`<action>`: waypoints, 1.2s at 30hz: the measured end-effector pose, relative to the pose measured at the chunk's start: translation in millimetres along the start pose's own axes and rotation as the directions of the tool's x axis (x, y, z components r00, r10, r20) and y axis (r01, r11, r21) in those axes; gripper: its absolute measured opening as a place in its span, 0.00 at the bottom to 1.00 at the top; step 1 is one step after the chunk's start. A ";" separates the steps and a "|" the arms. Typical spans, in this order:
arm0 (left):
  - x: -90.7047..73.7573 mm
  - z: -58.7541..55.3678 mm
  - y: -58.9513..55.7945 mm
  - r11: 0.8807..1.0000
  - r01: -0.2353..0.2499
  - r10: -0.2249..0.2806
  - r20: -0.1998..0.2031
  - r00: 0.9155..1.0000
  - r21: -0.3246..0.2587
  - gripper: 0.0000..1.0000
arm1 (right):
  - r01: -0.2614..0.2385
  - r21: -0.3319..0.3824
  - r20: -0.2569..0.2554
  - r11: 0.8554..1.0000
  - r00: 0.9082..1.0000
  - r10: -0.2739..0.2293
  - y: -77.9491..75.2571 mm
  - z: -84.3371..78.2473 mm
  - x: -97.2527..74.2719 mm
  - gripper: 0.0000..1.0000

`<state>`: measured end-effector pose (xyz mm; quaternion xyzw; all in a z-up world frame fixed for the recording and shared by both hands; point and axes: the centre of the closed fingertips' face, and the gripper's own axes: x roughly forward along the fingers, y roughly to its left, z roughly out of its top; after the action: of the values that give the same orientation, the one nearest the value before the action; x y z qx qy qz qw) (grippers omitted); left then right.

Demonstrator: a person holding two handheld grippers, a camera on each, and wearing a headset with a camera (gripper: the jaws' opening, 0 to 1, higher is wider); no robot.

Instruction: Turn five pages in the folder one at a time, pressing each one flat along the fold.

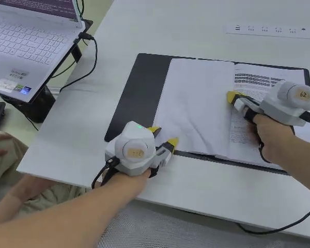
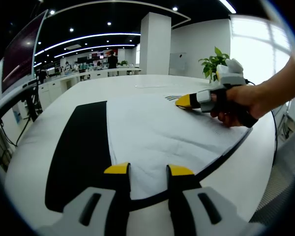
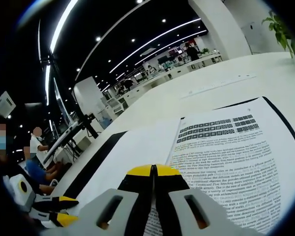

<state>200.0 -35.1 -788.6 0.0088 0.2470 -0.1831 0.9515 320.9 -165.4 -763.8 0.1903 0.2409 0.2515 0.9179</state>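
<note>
Folder, black and flat-covered (image 1: 137,93), lies open on the white table (image 1: 196,31) in front of me. A blank white sheet (image 1: 196,103) covers most of its left side, and a printed text page (image 1: 258,82) sits on the right. My right gripper (image 1: 232,97) has its yellow-tipped jaws closed together with nothing visible between them, tips down at the fold where the two sheets meet. My left gripper (image 1: 163,135) rests at the folder's near edge, jaws a narrow gap apart, holding nothing.

Step in hand, as I judge it: pressing the sheet flat. Best to draw the closed tips along the crease with light, even pressure while the left gripper pins the near edge. The sheet looks faintly rumpled, so go slow.

Left gripper view gives the right gripper side-on, tips touching paper. Right gripper view gives the print close up. Head view adds a silver laptop (image 1: 31,36) and a white power strip (image 1: 271,30).
</note>
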 end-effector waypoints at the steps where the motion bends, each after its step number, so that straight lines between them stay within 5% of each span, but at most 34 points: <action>1: -0.2 0.1 -0.1 1.000 0.000 0.000 0.000 1.000 -0.001 0.28 | -0.003 -0.003 0.000 1.000 1.000 0.003 1.2 -2.1 -3.3 0.00; 18: 3.4 -0.6 1.0 1.000 0.000 0.000 0.001 1.000 -0.003 0.28 | -0.064 -0.020 -0.056 0.998 0.996 0.063 22.3 -35.1 -41.1 0.00; 36: -0.3 -0.1 -0.3 1.000 0.000 0.000 0.000 1.000 -0.004 0.28 | -0.130 -0.036 -0.153 0.991 0.981 0.123 40.0 -73.3 -82.5 0.00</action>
<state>199.6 -35.3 -788.5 0.0069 0.2475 -0.1827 0.9515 204.2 -162.2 -775.8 0.1648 0.2909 0.3284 0.8834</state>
